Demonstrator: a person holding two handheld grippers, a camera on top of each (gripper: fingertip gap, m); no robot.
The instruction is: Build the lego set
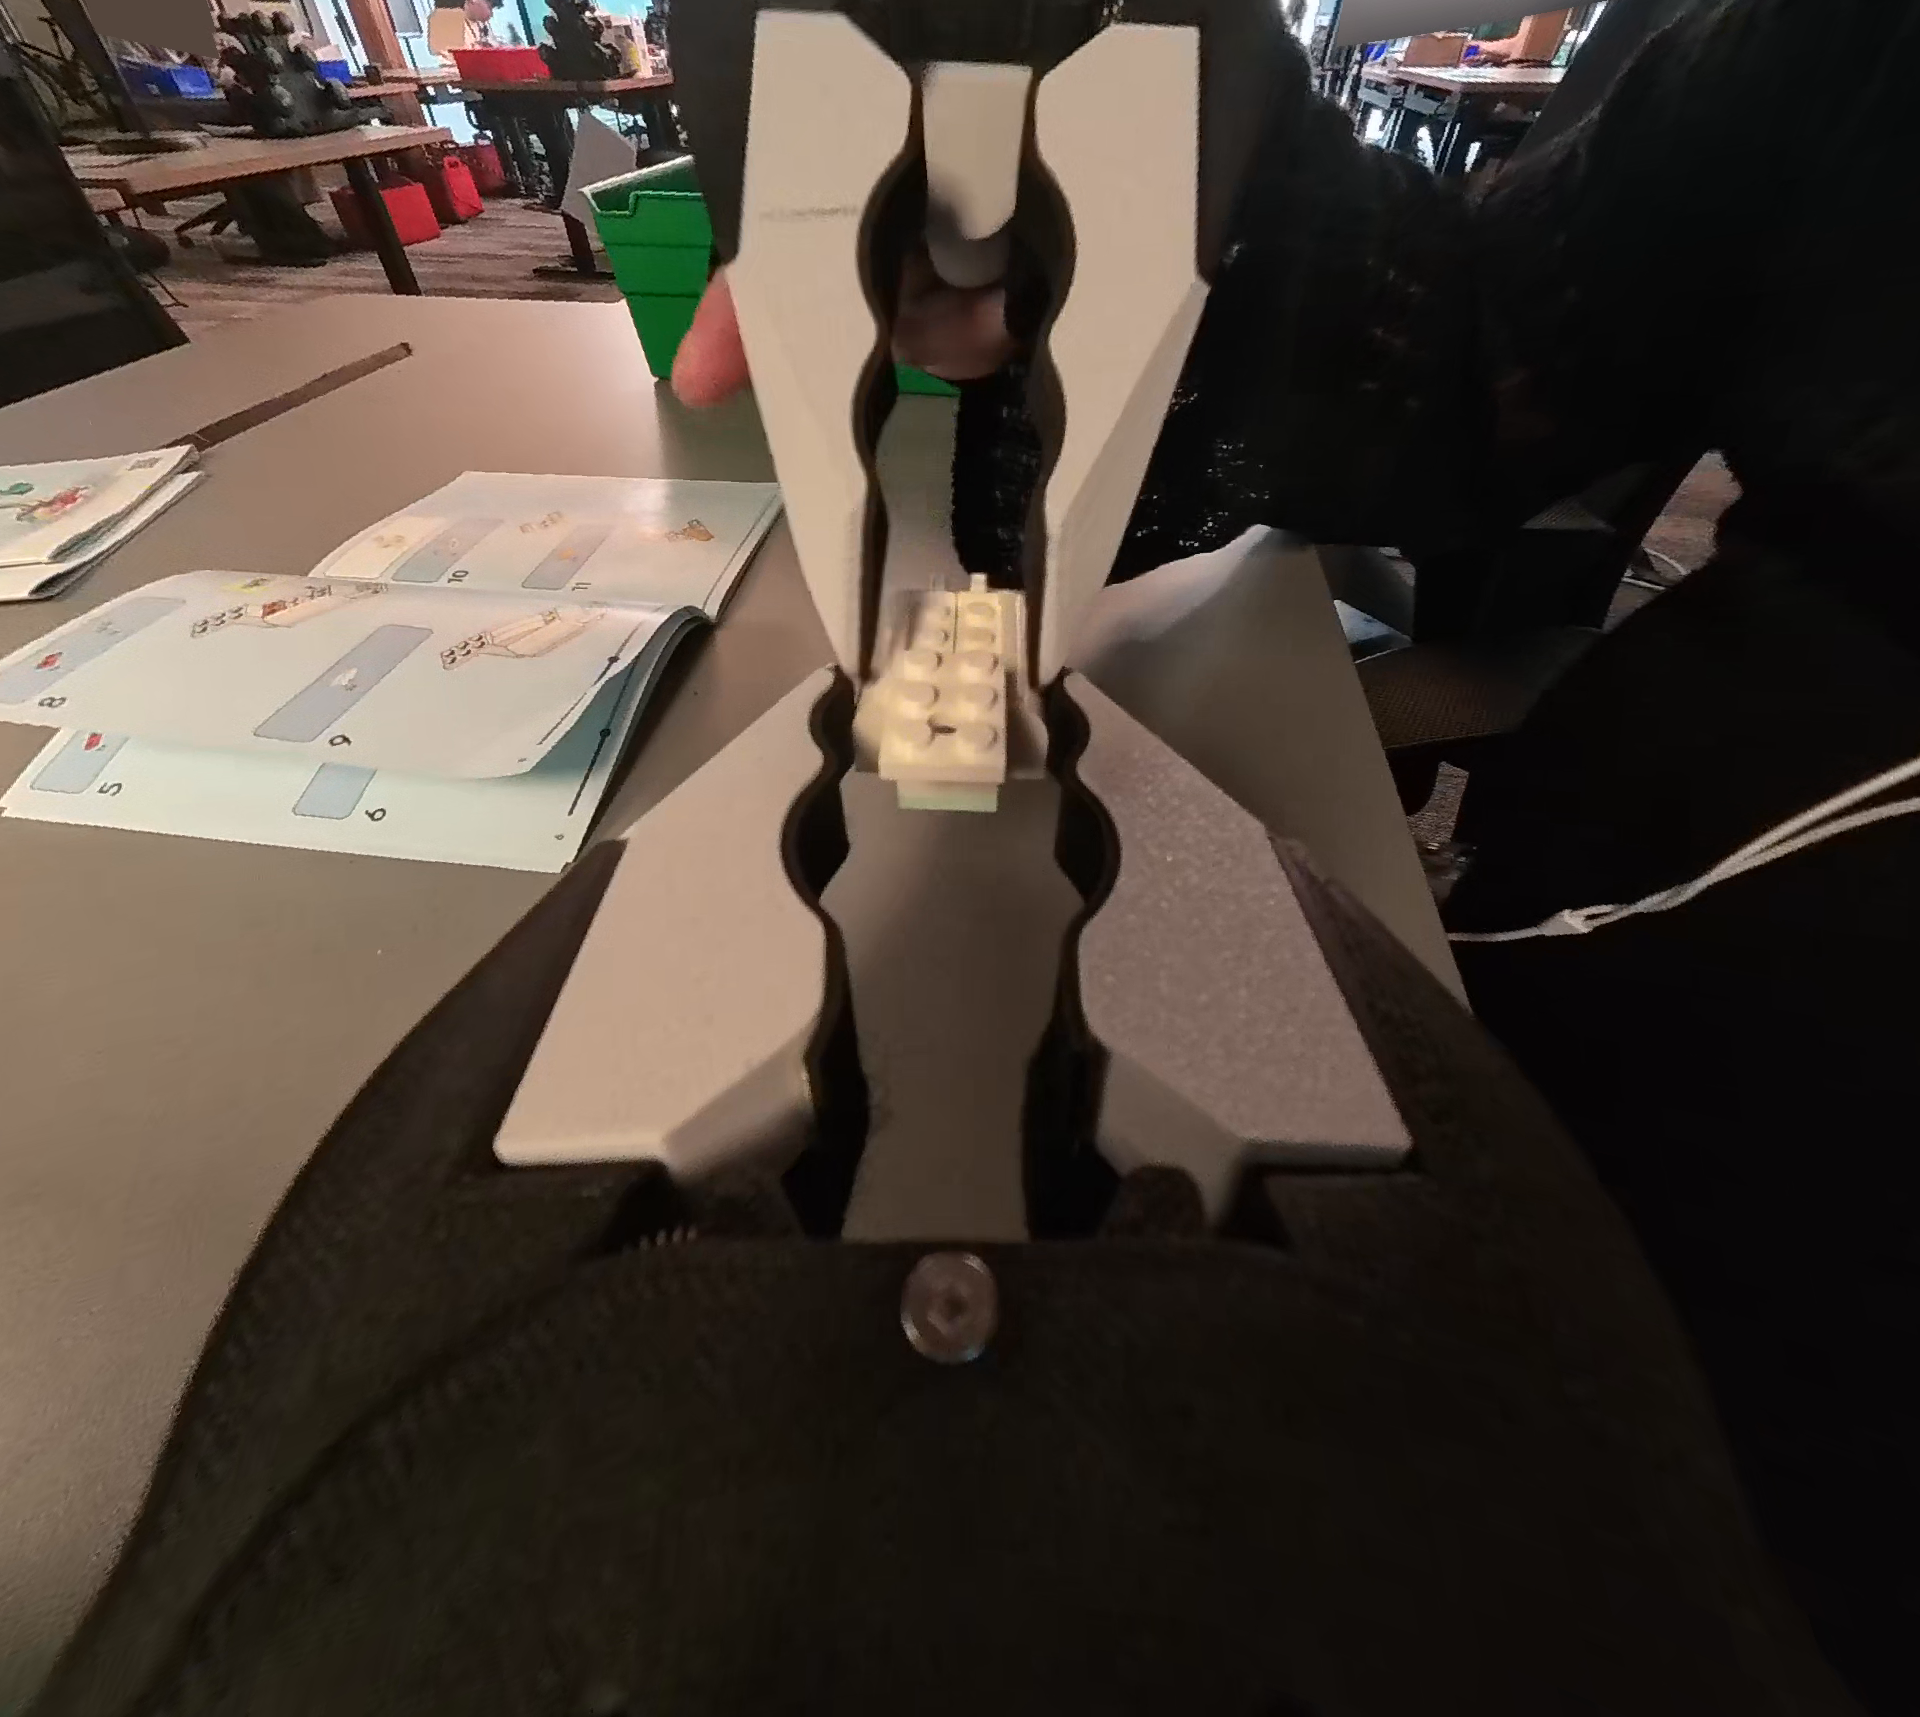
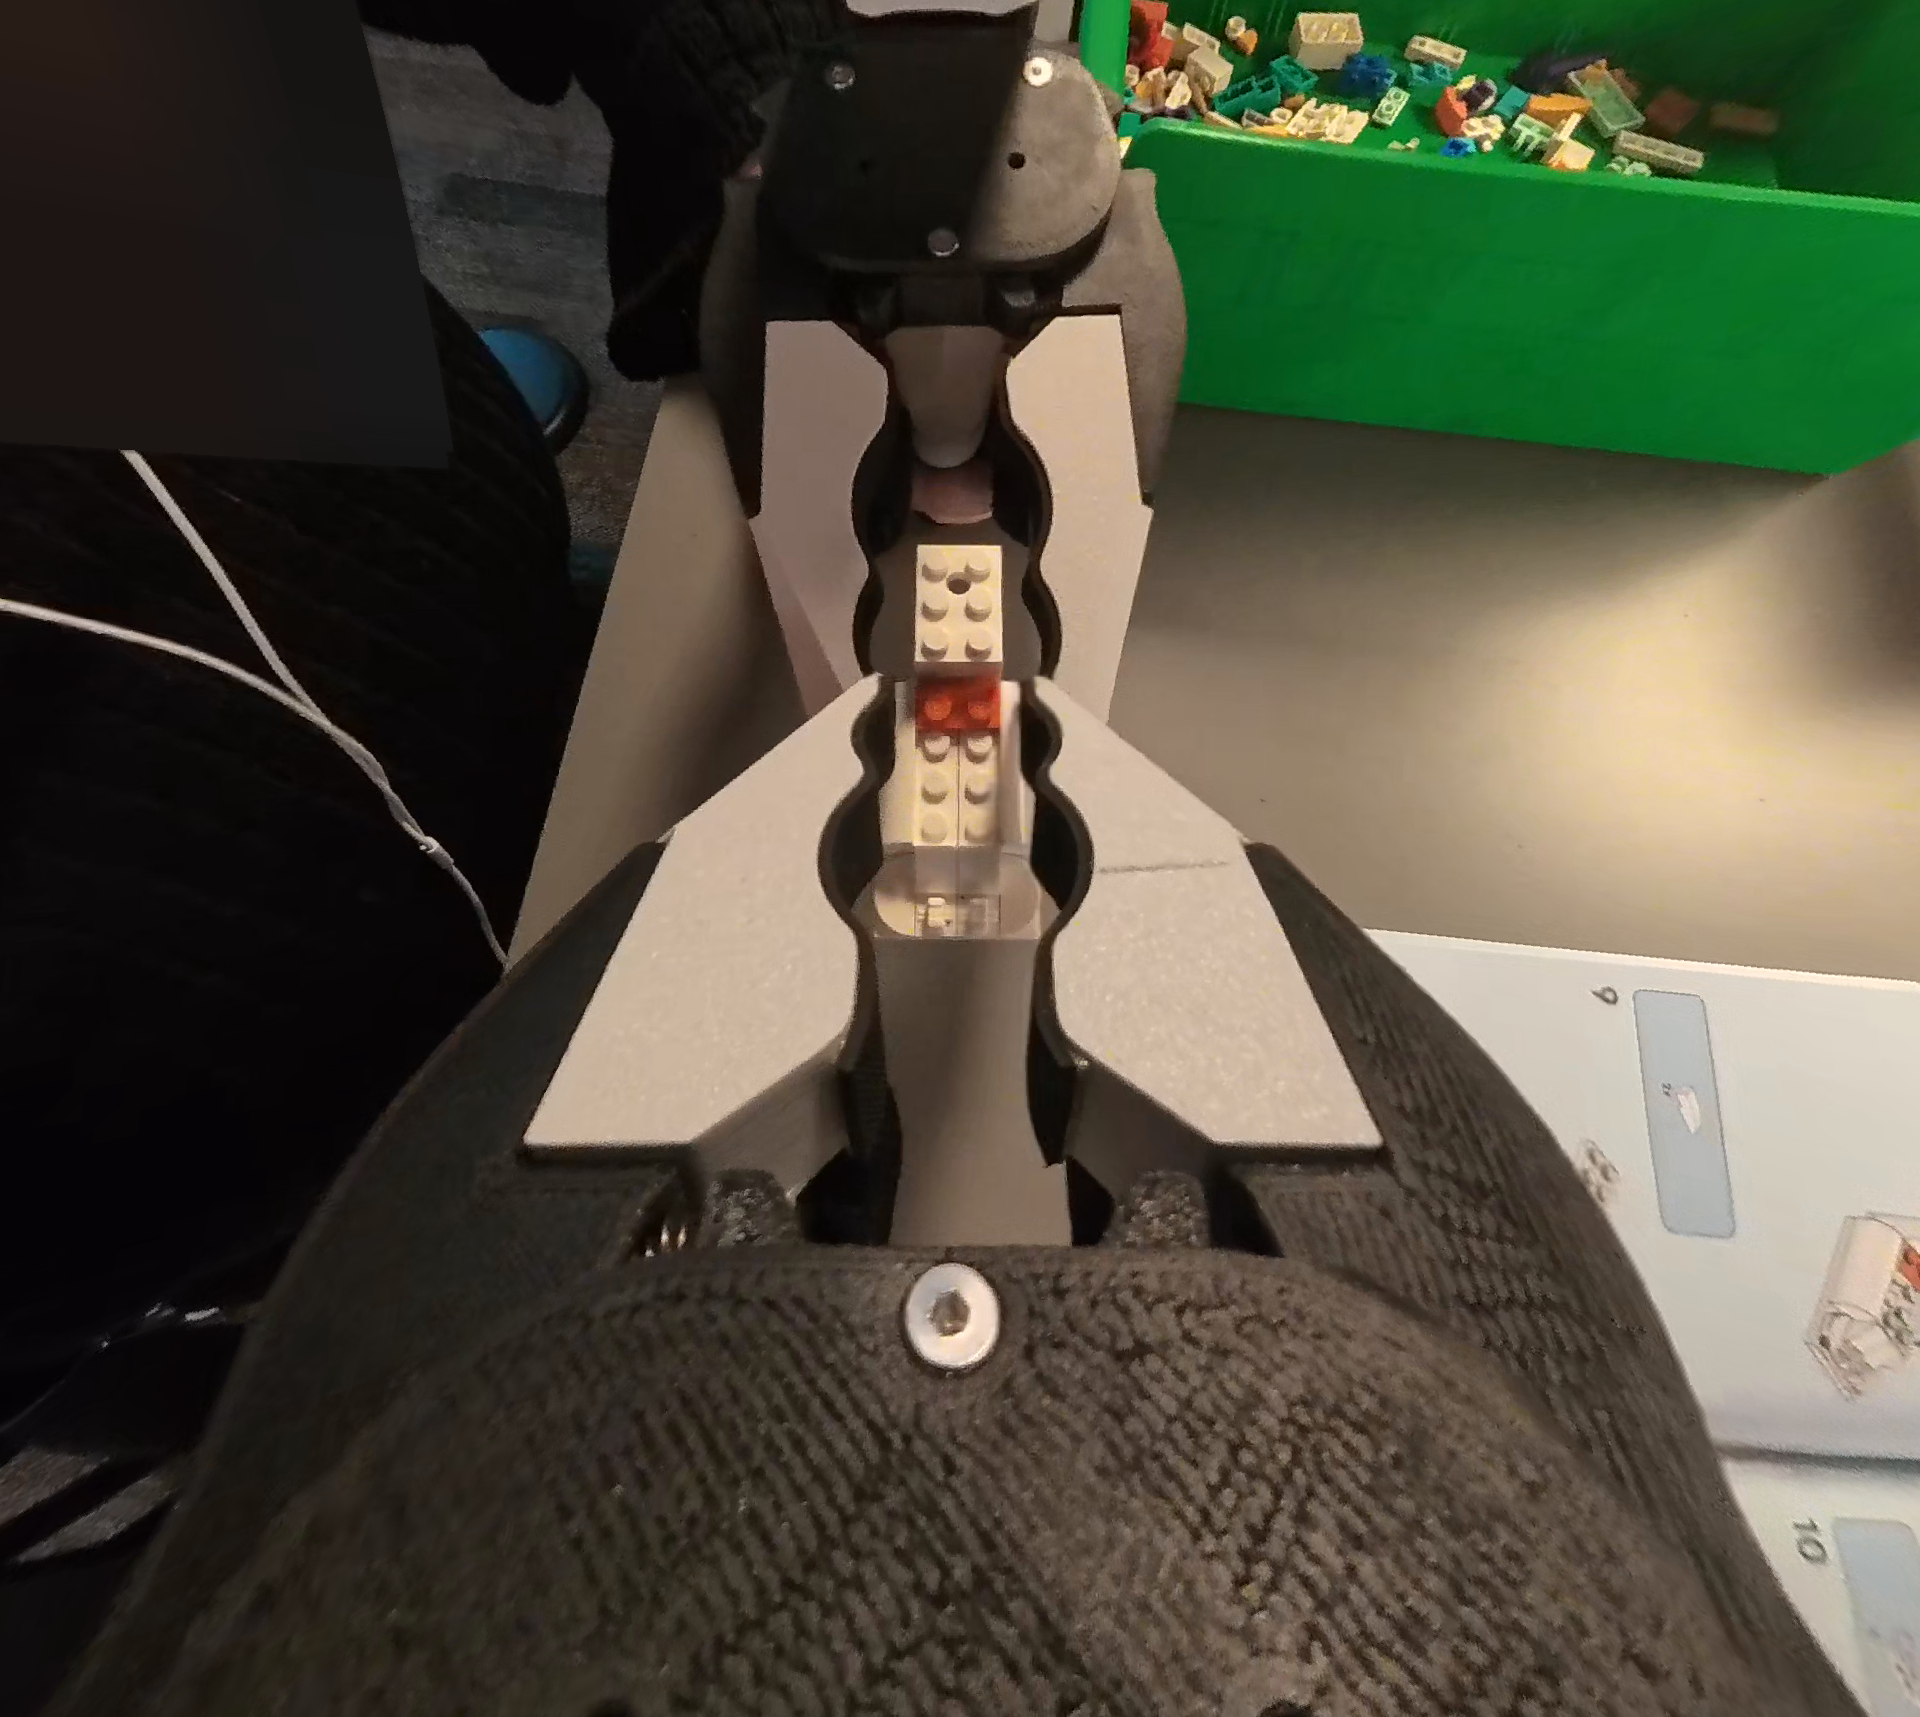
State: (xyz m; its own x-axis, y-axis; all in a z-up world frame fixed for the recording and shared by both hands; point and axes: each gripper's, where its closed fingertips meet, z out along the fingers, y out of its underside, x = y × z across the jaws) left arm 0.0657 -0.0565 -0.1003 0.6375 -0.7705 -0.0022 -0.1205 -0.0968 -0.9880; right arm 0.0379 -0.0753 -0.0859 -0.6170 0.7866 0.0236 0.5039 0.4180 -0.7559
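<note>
My two grippers meet tip to tip above the grey table. My left gripper [image 1: 943,685] is shut on a white studded brick [image 1: 940,701], which also shows in the right wrist view [image 2: 954,618]. My right gripper [image 2: 951,696] is shut on a small assembly of white bricks [image 2: 951,784] with a red piece [image 2: 956,707] at its front end and a clear part [image 2: 951,914] at the back. The white brick's end touches the red piece. In the left wrist view the right gripper [image 1: 951,644] comes down from the top. In the right wrist view the left gripper [image 2: 951,668] comes from the top.
A green bin [image 2: 1507,296] holding several loose bricks [image 2: 1351,88] stands on the table beyond the grippers and also shows in the left wrist view [image 1: 655,254]. An open instruction booklet [image 1: 416,659] lies to the left, with another booklet [image 1: 83,514] farther left. A person in dark clothing [image 1: 1662,628] is close by. Less than 4 cm separates the two grippers' tips.
</note>
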